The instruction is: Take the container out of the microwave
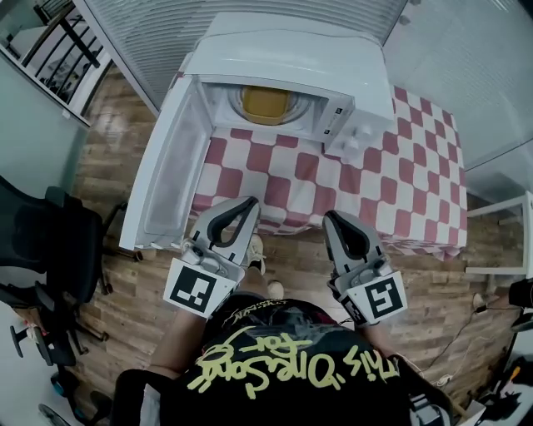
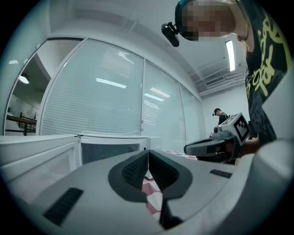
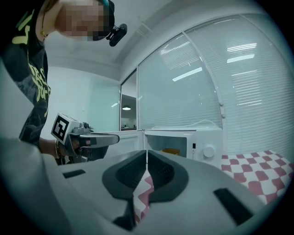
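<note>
A white microwave stands at the back of a red-and-white checked table, with its door swung wide open to the left. Inside sits a yellow container, seen also in the right gripper view as the same container in the open cavity. My left gripper and right gripper hover side by side at the table's near edge, well short of the microwave. Both are shut with nothing between their jaws. The left gripper view shows the microwave ahead and the right gripper beside it.
A black office chair stands on the wooden floor at the left. Glass walls with blinds rise behind the microwave. A white stand is at the right of the table. Another person stands far off.
</note>
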Motion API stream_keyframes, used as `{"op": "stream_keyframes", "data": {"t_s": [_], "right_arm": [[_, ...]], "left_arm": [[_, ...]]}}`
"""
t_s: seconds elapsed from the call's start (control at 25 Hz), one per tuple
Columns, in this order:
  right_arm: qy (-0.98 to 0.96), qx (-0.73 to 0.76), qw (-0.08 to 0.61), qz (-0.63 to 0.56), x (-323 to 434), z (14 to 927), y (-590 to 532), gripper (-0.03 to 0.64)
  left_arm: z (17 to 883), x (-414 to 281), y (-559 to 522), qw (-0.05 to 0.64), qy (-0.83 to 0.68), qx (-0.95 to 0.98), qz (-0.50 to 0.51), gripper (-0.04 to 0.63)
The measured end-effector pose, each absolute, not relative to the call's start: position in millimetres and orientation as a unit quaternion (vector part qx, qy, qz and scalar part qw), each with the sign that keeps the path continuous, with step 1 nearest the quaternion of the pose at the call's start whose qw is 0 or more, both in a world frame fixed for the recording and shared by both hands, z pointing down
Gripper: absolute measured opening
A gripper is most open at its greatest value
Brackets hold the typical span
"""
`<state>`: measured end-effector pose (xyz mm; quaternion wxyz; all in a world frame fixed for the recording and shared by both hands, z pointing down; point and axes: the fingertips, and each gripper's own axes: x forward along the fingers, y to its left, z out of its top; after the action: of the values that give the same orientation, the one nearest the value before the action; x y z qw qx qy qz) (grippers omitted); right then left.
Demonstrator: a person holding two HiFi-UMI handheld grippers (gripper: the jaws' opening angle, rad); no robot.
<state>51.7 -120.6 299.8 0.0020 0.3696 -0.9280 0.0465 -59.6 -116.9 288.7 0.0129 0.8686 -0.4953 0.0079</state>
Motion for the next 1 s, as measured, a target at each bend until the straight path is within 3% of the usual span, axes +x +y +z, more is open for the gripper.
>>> {"op": "stream_keyframes", "data": {"t_s": [1.0], "right_arm": [[-0.923, 0.381, 0.015, 0.055, 5, 302, -228, 0.012]], "left_arm": [[298, -95, -229, 0.045, -0.488, 0.871, 0.007, 0.009]]}}
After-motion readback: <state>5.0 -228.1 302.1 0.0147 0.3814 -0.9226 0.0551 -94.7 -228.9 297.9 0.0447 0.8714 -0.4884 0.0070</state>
